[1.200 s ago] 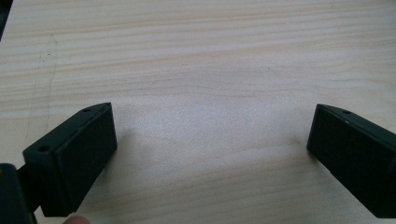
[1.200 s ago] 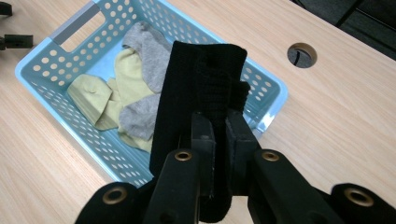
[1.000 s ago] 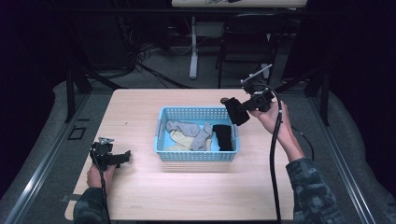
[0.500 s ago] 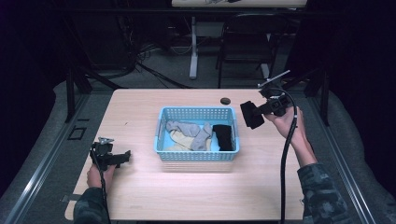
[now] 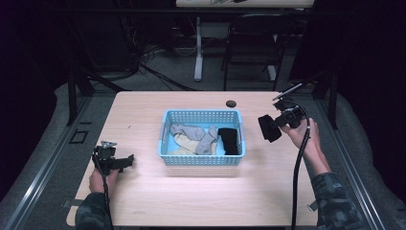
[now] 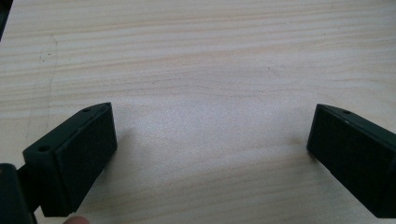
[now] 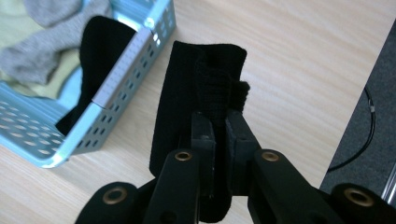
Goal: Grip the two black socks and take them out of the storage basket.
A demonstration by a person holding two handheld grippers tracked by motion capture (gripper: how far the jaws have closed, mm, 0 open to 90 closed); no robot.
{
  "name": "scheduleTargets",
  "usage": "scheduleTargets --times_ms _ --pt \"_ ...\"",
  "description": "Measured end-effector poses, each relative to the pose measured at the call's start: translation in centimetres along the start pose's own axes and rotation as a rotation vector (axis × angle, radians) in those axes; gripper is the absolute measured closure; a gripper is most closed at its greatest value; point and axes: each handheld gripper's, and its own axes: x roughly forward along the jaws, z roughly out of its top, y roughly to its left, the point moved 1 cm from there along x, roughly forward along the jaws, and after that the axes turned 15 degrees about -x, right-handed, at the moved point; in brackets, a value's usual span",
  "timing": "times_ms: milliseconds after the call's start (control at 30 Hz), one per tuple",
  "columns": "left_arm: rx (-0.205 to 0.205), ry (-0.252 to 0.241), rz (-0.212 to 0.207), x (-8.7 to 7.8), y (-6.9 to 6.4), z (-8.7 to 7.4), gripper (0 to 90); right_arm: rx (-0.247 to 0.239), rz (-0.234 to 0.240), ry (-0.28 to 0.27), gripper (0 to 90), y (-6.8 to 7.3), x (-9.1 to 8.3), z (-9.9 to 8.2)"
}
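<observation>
Your right gripper point(image 5: 274, 125) hung above the table point(image 5: 287, 191) near its right edge, just right of the blue basket point(image 5: 201, 160), its jaws pinched tight on a black sock point(image 7: 201, 102) that dangled between them, clear of the basket's right wall. Inside the basket lay another black sock point(image 5: 229, 140) against the right wall, with grey socks point(image 5: 191, 134) and a pale yellow one point(image 5: 179, 143) beside it. Your left gripper point(image 6: 210, 154) rested low over bare wood near the table's left edge, jaws spread wide with nothing between them. A small dark disc point(image 5: 231, 103) sat near the far edge.
</observation>
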Motion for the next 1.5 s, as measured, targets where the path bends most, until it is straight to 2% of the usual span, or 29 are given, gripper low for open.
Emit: scheduleTargets --times_ms 400,600,667,767,800,833,867,900,933,967,1067,1200,1300,1500 --pt "0.000 0.000 0.000 0.0 0.0 0.0 1.5 0.029 0.030 0.097 84.4 -0.5 4.0 -1.5" --pt "-0.001 -0.001 0.000 0.0 0.0 0.0 1.5 0.041 0.039 0.112 83.7 -0.8 4.6 -1.9" --pt "-0.001 0.000 0.000 0.0 0.0 0.0 1.5 0.041 0.056 0.127 83.3 -0.9 4.9 -2.1" --pt "-0.001 0.000 0.000 0.0 0.0 0.0 1.5 0.068 0.053 0.120 81.2 -1.0 5.5 -2.4" --pt "0.000 0.000 0.000 0.0 0.0 0.0 1.5 0.071 0.053 0.122 78.5 -1.0 5.6 -2.5" --pt "0.000 0.000 0.000 0.0 0.0 0.0 1.5 0.070 0.058 0.130 71.8 -1.1 5.7 -2.6" --pt "0.000 0.000 0.000 0.0 0.0 0.0 1.5 0.070 0.070 0.124 57.5 -1.2 5.4 -2.6" --pt "0.000 0.000 0.000 0.0 0.0 0.0 1.5 0.070 0.070 0.124 57.5 -1.2 5.4 -2.6" --pt "0.000 0.000 0.000 0.0 0.0 0.0 1.5 0.083 0.066 0.101 48.5 -1.0 5.3 -2.6" --pt "0.000 0.000 0.000 0.0 0.0 0.0 1.5 0.066 0.069 0.107 41.4 -1.0 4.8 -2.5" --pt "0.000 0.000 0.000 0.0 0.0 0.0 1.5 0.052 0.057 0.065 25.7 -0.5 3.4 -1.9" --pt "-0.001 0.000 0.000 0.0 0.0 0.0 1.5 0.009 0.056 -0.001 14.8 0.5 1.3 -0.5" --pt "0.000 0.000 0.000 0.0 0.0 0.0 1.5 -0.029 0.065 -0.043 12.5 1.6 0.3 0.7" --pt "-0.001 0.000 0.000 0.0 0.0 0.0 1.5 -0.114 0.080 -0.082 9.2 4.0 -0.2 3.0"
